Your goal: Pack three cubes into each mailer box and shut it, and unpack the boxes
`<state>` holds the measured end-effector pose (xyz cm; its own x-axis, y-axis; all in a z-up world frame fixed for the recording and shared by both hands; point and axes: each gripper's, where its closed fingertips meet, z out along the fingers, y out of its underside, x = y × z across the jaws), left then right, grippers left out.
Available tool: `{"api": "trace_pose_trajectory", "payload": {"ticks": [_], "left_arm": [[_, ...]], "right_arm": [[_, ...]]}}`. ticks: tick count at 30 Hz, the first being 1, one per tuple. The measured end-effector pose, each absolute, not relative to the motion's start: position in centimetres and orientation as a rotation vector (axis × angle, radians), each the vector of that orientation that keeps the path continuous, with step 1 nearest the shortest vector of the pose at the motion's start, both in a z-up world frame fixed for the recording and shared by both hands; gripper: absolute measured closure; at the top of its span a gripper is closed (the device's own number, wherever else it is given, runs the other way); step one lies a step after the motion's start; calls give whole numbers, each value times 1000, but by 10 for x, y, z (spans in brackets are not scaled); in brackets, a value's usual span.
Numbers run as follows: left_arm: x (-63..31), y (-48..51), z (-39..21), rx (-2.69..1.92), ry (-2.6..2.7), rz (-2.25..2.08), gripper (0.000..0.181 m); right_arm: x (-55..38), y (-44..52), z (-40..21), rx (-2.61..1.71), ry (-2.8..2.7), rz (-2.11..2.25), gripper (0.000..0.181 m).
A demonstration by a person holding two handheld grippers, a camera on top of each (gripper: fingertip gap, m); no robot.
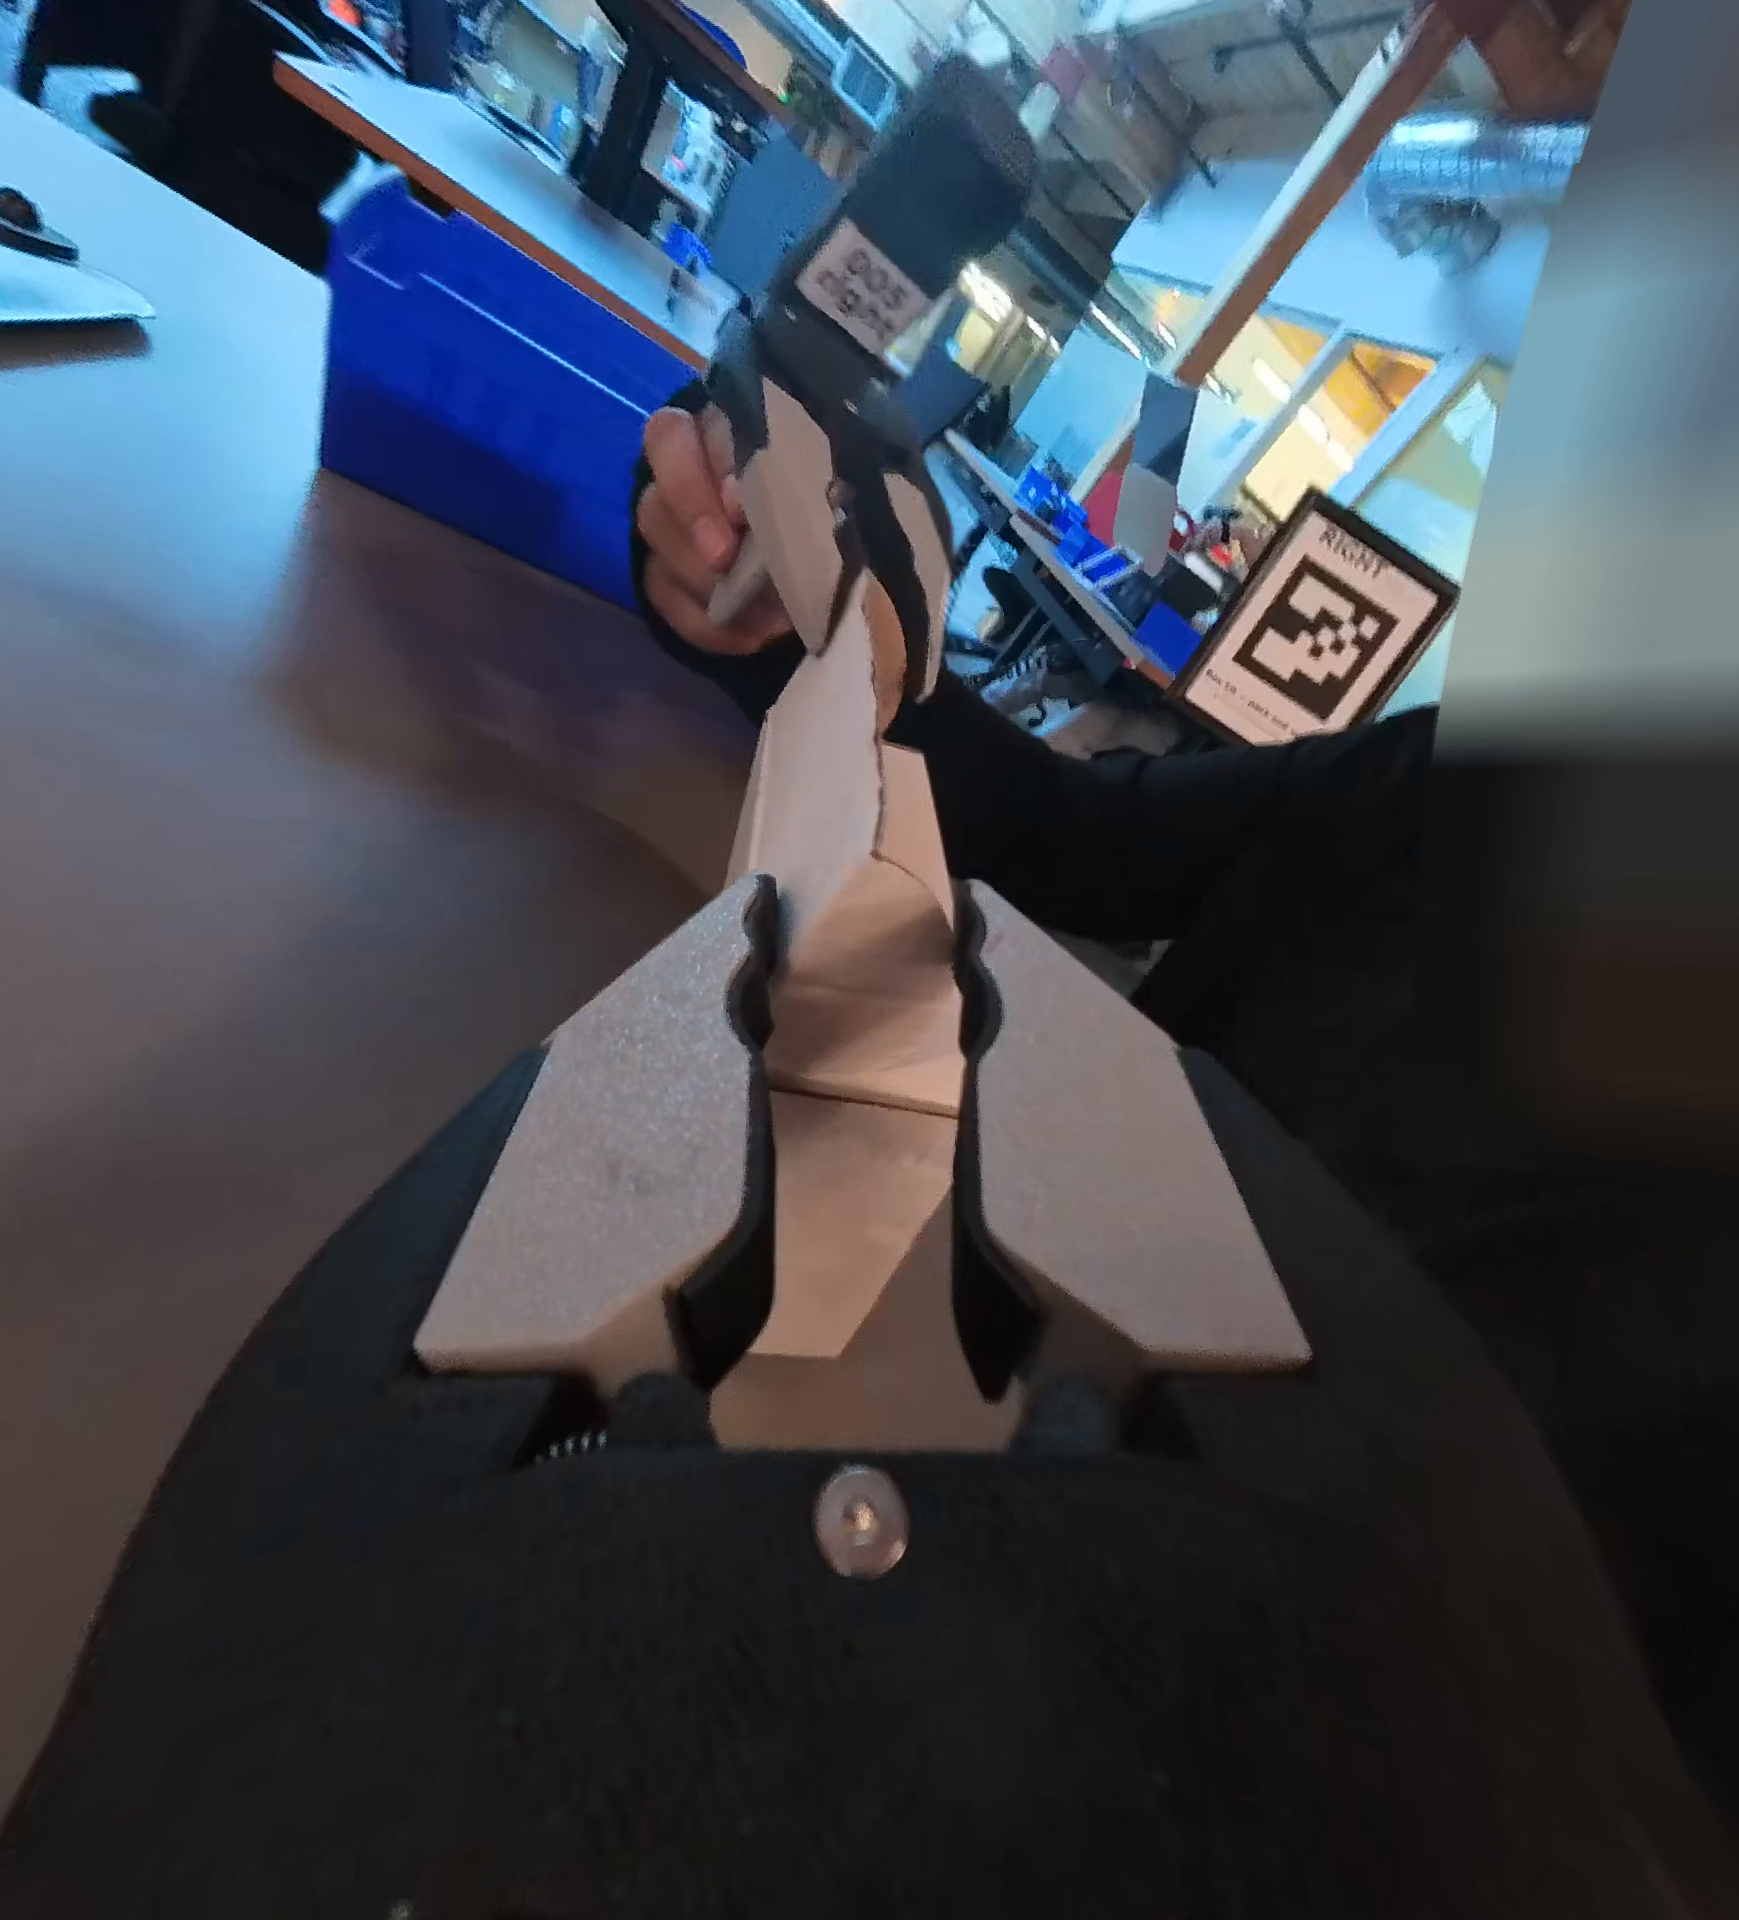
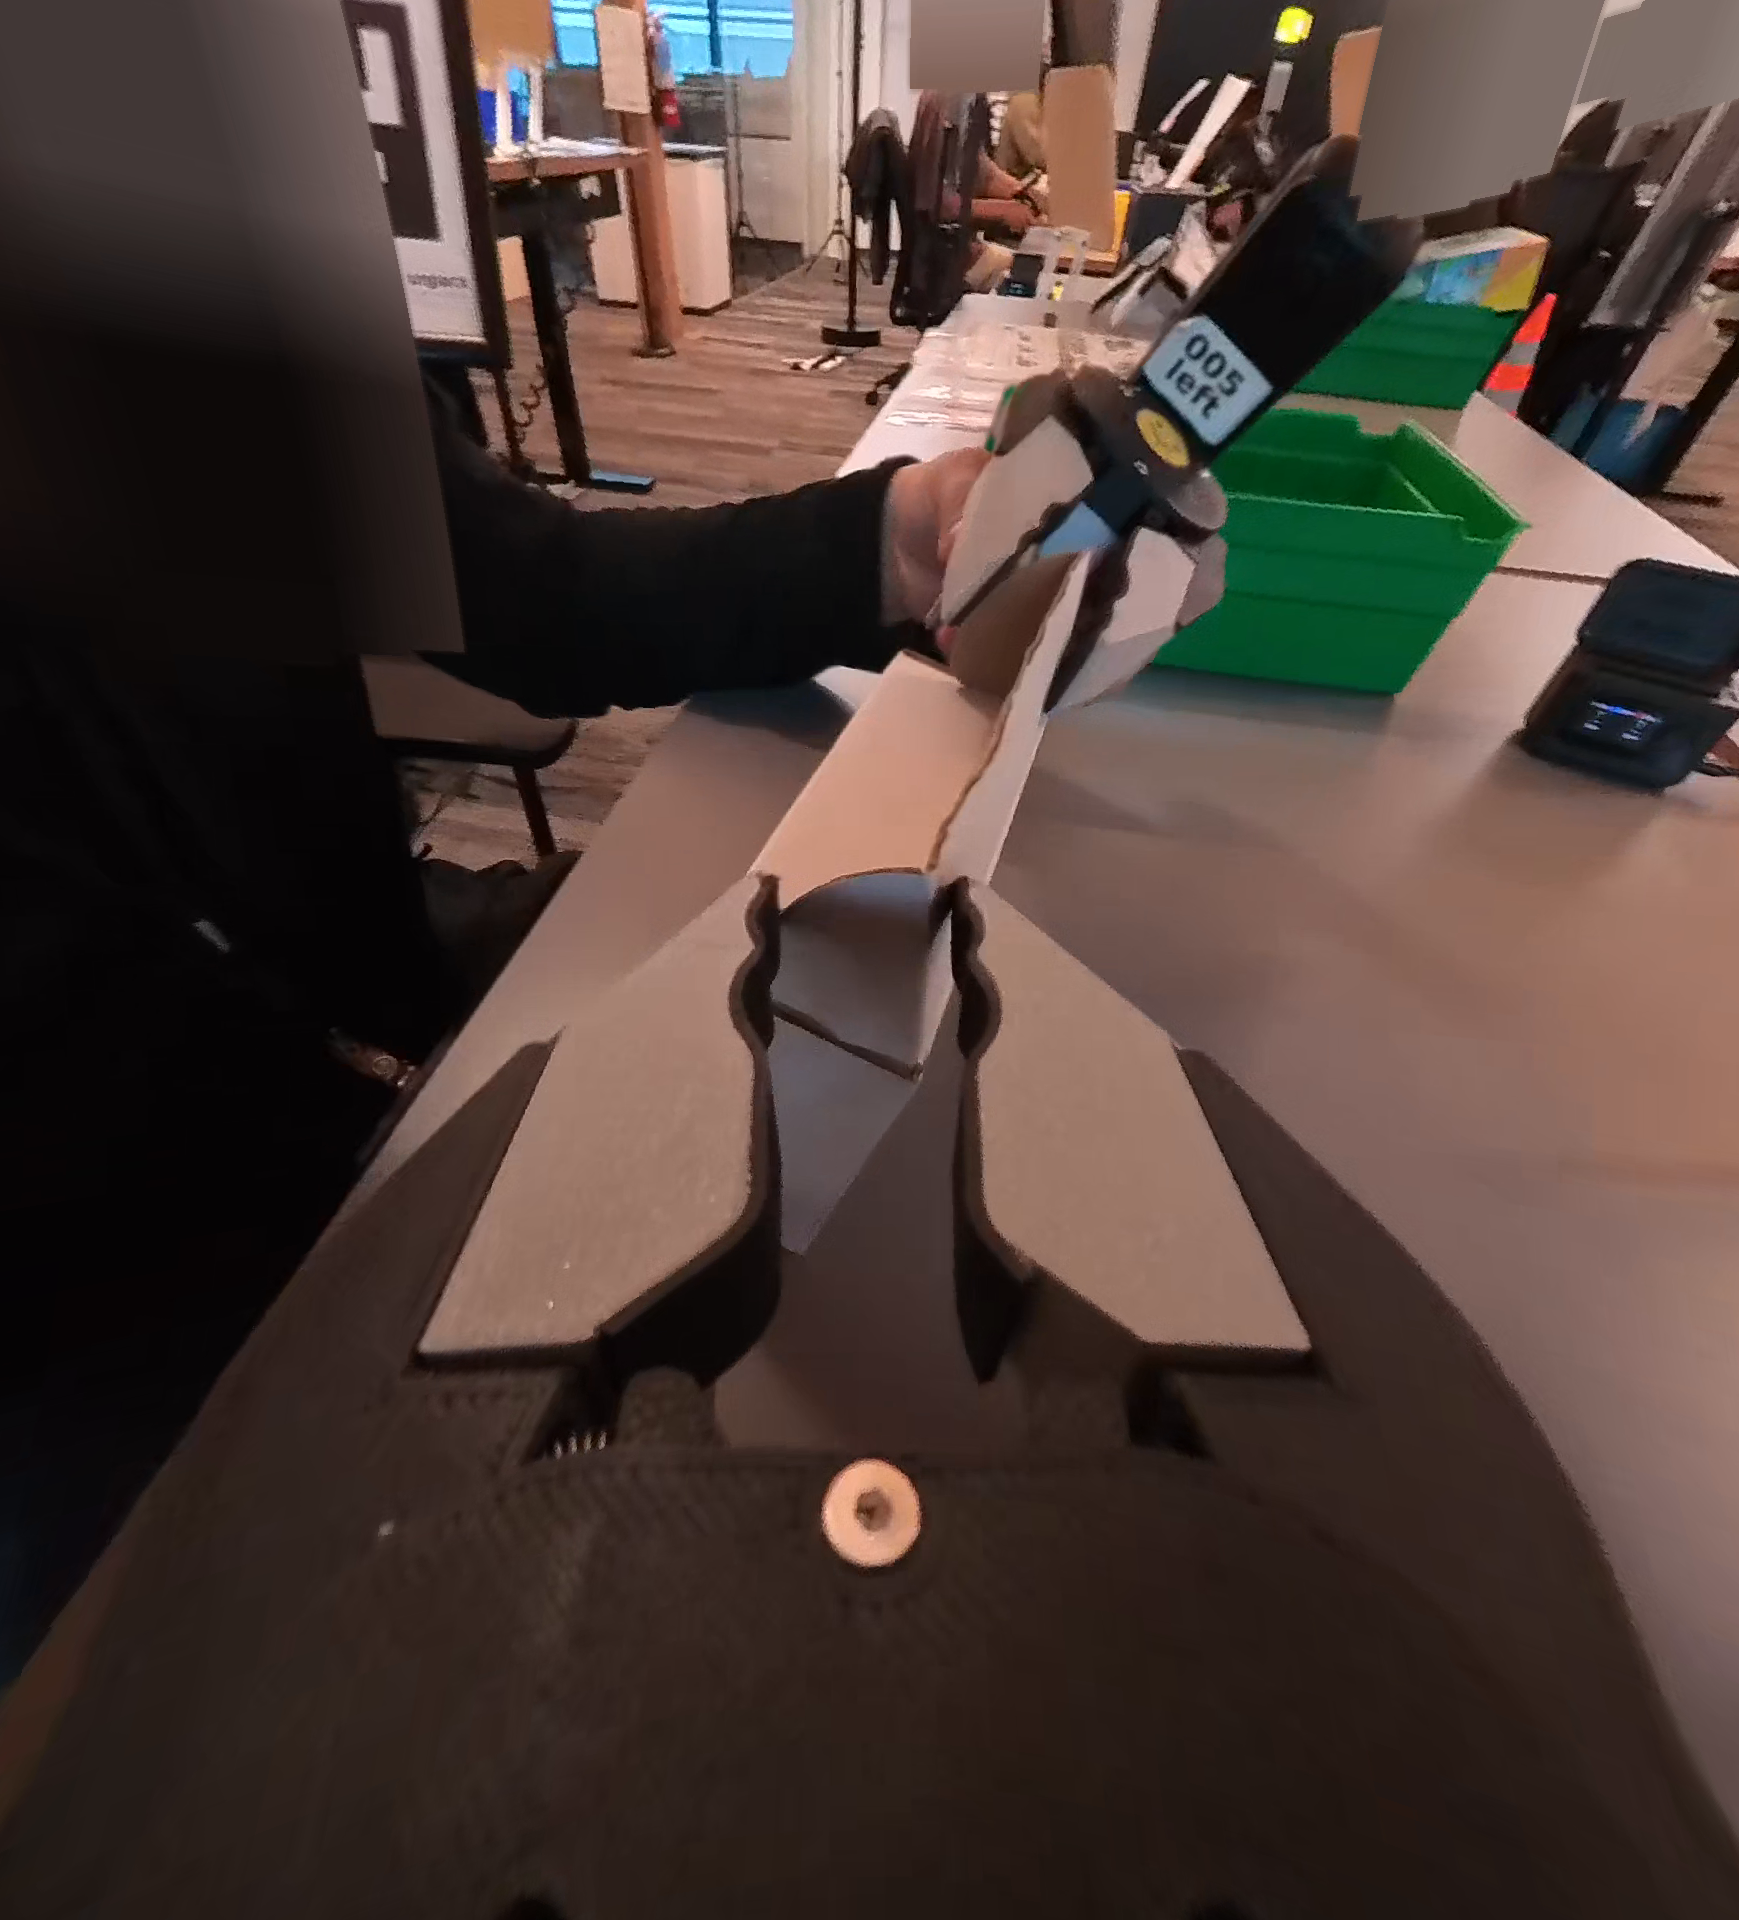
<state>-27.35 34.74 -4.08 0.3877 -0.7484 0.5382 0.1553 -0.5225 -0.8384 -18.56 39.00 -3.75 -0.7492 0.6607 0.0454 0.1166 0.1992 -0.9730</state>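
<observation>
Item: one white mailer box (image 1: 844, 790), gripped at opposite ends above the table (image 2: 1364, 935) — my left gripper (image 1: 860, 914) clamps its near end, my right gripper (image 2: 860, 914) the far end, fingers narrow on cardboard. I judge the two-ended hold steadies the box for shutting or opening. Contents: cannot tell, no cubes in view; a green bin (image 2: 1364, 540) and a blue bin (image 1: 470, 416) stand apart, contents unseen.
</observation>
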Motion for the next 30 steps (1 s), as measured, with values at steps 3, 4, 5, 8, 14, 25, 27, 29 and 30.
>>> {"api": "trace_pose_trajectory", "payload": {"ticks": [3,4,5,8,14,25,27,29,30], "left_arm": [[-269,338,-41,-1760,610,-1233,147],[-267,334,-40,-1757,632,-1246,146],[-265,330,-40,-1752,651,-1264,146],[-263,323,-40,-1743,716,-1252,145],[-261,316,-40,-1729,805,-1175,146],[-259,308,-35,-1668,867,-1184,150],[-256,304,-35,-1660,886,-1197,149],[-252,297,-37,-1640,947,-1187,147],[-252,296,-37,-1623,979,-1151,147]], "right_arm": [[-183,386,-37,-711,-2038,1593,151],[-182,385,-38,-705,-2044,1591,152],[-181,384,-38,-694,-2051,1581,152],[-179,381,-38,-650,-2066,1516,153],[-175,379,-37,-614,-2075,1483,153],[-173,378,-37,-600,-2084,1468,154],[-172,376,-37,-596,-2090,1480,154],[-171,375,-40,-592,-2110,1461,154],[-170,374,-41,-584,-2117,1450,154]]}}
